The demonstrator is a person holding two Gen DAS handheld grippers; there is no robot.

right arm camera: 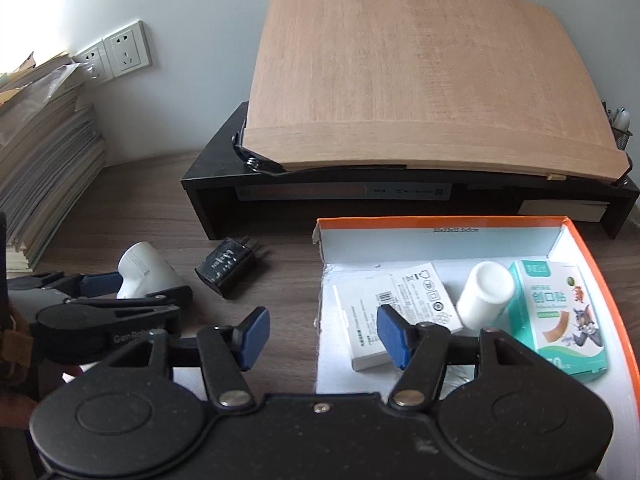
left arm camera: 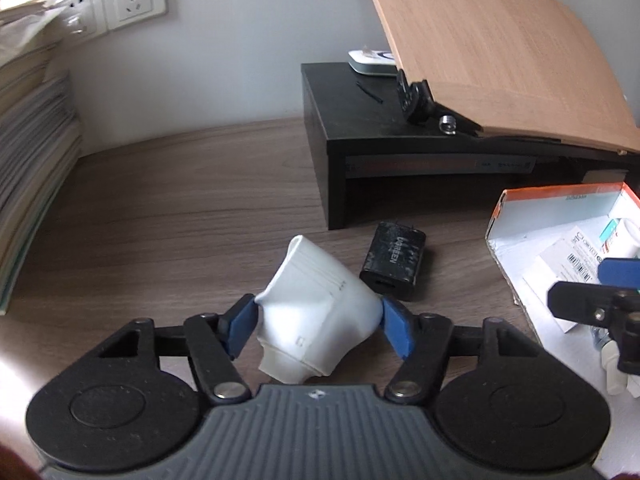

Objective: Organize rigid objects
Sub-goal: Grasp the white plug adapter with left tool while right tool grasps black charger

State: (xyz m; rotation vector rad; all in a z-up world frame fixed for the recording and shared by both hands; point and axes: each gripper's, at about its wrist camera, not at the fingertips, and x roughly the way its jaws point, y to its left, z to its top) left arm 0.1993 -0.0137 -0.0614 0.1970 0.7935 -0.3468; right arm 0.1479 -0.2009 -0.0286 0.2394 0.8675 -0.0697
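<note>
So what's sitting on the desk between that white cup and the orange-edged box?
A black charger lies on the desk between the white cup and the box, clearest in the right wrist view.

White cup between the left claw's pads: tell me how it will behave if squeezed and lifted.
The white cup looks thin-walled and already dented where the left claw meets it, so it would probably crumple rather than resist a firm squeeze. It appears empty and likely light. Lying on its side on the desk, its tapered round body could roll in an arc if released.
</note>
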